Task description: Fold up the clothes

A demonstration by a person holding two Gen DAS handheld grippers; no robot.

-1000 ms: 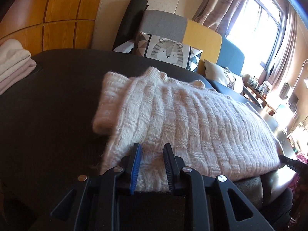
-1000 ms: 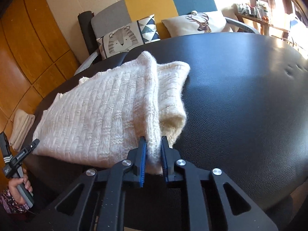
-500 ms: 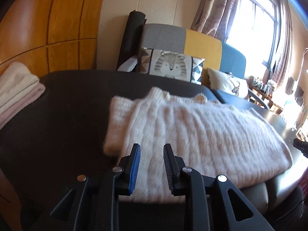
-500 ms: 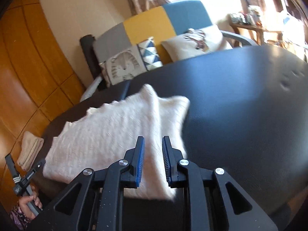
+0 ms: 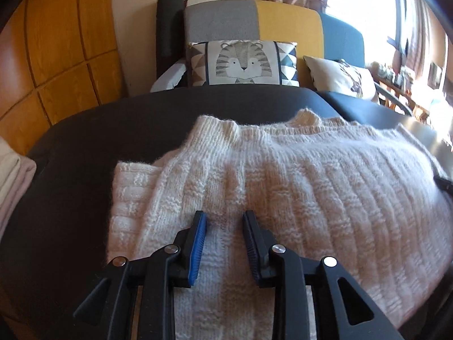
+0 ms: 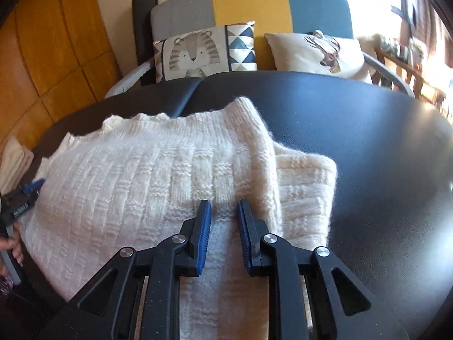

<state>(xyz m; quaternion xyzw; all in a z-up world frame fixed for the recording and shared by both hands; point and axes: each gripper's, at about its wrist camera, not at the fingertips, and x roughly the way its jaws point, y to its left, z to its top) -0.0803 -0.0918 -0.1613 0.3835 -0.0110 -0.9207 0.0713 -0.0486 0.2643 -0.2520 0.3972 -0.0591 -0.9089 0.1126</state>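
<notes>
**Knit sweater lay part-folded as both grippers hovered over its near edge**

The cream knit sweater [image 5: 283,187] lay across the middle of the black padded table [image 5: 85,147], its sleeves tucked in at both ends and its collar turned toward the sofa. The left gripper [image 5: 224,233] hung over the near hem toward one end, its jaws parting with only air between the blue pads; the knit passed beneath them, not in them. The right gripper [image 6: 224,223] sat over the hem at the other end, beside the folded-in sleeve [image 6: 305,187], its jaws standing apart and pinching nothing either.

The risk from here, as I judged it, was the bulk of the fabric. A thick, fuzzy knit like this could be caught by its top layer only, so a lift would peel the fold open rather than carry it over. Uneven grips at the two ends could also skew the next fold, and the tucked sleeve (already poking out past the body at the right end) might slide loose.

Around the table, a stack of folded clothes [image 5: 11,181] sat at the left edge, well clear of the sweater. A patchwork sofa [image 6: 254,5] with a tiger cushion [image 6: 195,53] and a deer cushion [image 6: 320,51] stood behind. Nothing lay between the grippers and the hem.
</notes>
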